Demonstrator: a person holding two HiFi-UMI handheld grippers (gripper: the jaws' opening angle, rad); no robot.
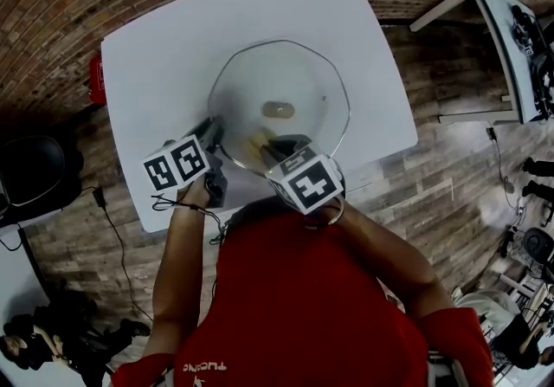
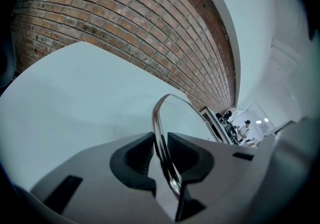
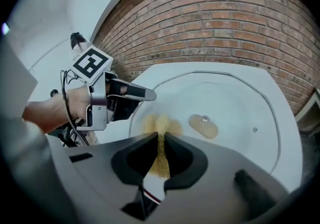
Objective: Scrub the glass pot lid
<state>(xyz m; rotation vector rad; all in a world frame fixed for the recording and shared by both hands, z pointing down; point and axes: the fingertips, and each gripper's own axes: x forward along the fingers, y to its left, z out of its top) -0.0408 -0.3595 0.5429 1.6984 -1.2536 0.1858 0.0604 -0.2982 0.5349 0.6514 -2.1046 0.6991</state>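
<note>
Two grips were set: the left gripper pinched the rim of the glass pot lid between its jaws, and the right gripper clamped a yellow scrub pad against the glass just ahead.

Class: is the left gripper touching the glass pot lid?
Touching. The left gripper view shows the left gripper clamped on the glass pot lid, at its rim.

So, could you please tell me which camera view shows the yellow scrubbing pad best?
The right gripper view: the thin yellow scrubbing pad sits pinched in the right claw, its far edge against the round glass pot lid. The head view shows only a yellowish patch; the left gripper view, none.
</note>
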